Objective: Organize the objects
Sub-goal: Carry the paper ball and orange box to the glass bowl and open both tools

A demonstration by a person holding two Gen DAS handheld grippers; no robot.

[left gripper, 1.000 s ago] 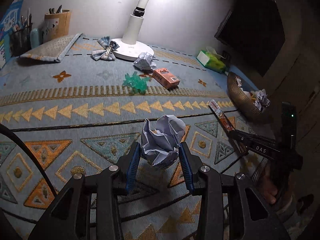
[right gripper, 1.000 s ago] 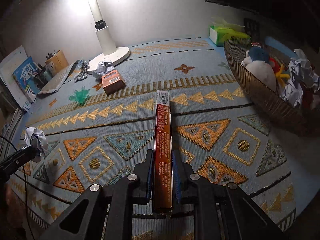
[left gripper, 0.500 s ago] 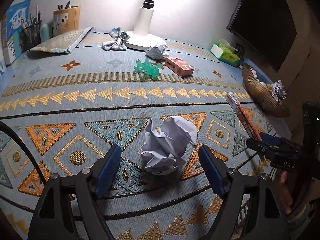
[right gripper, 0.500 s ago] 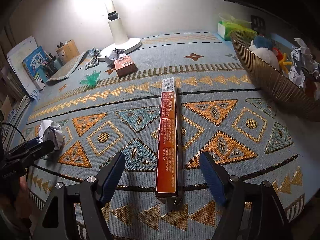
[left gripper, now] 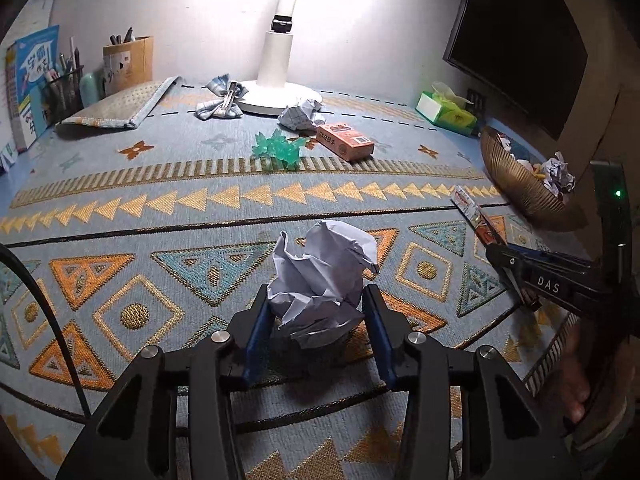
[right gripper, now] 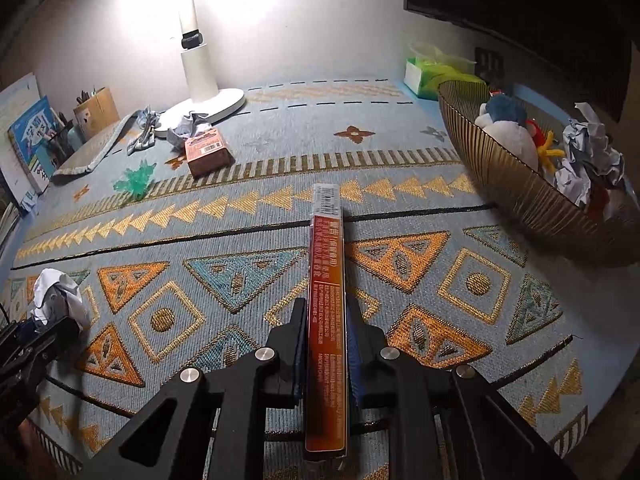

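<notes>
My left gripper (left gripper: 316, 314) is shut on a crumpled white paper ball (left gripper: 324, 276) just above the patterned cloth. The ball (right gripper: 56, 292) and the left gripper (right gripper: 44, 336) also show at the left of the right wrist view. My right gripper (right gripper: 325, 316) is shut on a long narrow orange-red box (right gripper: 326, 300) that points away along the cloth. The box (left gripper: 476, 216) and the right gripper (left gripper: 516, 268) show at the right of the left wrist view. A gold wire basket (right gripper: 532, 196) at the right holds a plush toy and crumpled papers.
On the far cloth lie a small orange box (left gripper: 346, 142), a green plastic piece (left gripper: 278, 148), another paper ball (left gripper: 300, 116), a bow clip (left gripper: 220, 98) and a white lamp base (left gripper: 276, 96). A tissue pack (left gripper: 444, 110), folded mat (left gripper: 120, 106) and pen holders (left gripper: 128, 64) stand further back.
Both grippers were shut a second ago, open half a second ago, and have closed again: the left on the paper ball, the right on the long box.
</notes>
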